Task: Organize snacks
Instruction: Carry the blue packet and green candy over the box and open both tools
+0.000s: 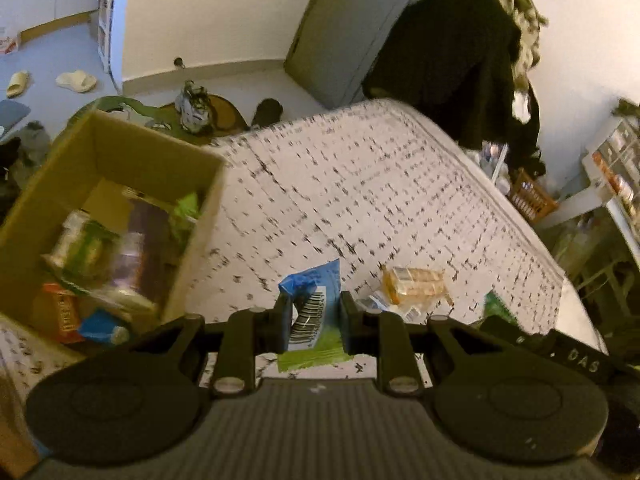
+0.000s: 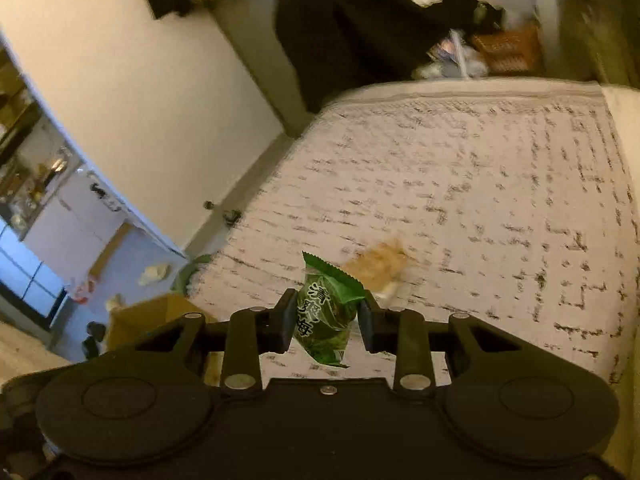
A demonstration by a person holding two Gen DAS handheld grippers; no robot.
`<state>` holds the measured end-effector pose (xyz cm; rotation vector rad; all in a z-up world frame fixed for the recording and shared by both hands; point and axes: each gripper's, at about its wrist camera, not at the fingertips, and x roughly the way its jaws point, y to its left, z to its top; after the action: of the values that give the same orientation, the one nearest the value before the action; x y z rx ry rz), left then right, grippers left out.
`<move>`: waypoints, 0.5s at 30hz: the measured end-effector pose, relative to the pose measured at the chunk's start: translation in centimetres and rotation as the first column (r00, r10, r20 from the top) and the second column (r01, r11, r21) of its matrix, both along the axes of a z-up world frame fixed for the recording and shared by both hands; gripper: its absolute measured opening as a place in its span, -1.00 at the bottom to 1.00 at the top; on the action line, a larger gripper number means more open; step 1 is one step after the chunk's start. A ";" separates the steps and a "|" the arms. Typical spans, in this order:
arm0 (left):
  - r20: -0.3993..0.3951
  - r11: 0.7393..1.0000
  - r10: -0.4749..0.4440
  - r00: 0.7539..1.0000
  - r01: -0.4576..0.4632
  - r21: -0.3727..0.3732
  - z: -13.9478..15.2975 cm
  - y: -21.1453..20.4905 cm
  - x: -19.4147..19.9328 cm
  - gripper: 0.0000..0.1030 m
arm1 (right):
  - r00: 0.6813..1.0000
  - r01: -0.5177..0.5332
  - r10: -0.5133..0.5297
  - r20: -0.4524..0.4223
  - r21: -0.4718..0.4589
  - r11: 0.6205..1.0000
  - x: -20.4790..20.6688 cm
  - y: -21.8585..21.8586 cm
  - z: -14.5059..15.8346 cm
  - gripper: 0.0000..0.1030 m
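My left gripper [image 1: 313,316] is shut on a blue and green snack packet [image 1: 314,312] with a barcode, held above the patterned bed cover [image 1: 360,192]. A cardboard box [image 1: 120,152] holding several snacks stands to its left. An orange clear-wrapped snack [image 1: 414,282] lies on the cover just right of the gripper, and a green packet [image 1: 496,308] lies further right. My right gripper [image 2: 326,316] is shut on a green candy packet [image 2: 326,316] with Chinese lettering, held above the cover [image 2: 480,200]. The orange snack [image 2: 378,266] lies blurred just beyond it.
Dark coats [image 1: 452,60] hang past the bed's far end. A wicker basket [image 1: 530,196] and shelves [image 1: 612,168] stand to the right. Slippers [image 1: 76,80] and clutter lie on the floor to the left. The box corner [image 2: 156,316] shows at lower left in the right wrist view.
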<state>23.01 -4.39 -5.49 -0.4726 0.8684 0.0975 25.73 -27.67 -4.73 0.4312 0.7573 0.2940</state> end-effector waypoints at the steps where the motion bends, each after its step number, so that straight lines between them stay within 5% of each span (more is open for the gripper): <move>1: 0.013 1.000 0.003 1.000 -0.003 -0.004 0.5 0.5 -0.5 -0.58 | 1.000 -0.008 0.008 0.011 0.006 1.000 -0.4 0.6 0.7 -0.38; 15: 0.079 0.996 0.078 0.994 -0.076 -0.037 3.2 8.0 -6.5 -0.58 | 0.989 -0.135 0.139 0.058 -0.064 0.989 -5.1 10.0 3.8 -0.38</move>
<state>16.50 3.61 -2.32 -0.5385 0.7743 0.1338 20.61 -17.71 -0.94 0.3122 0.7343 0.4104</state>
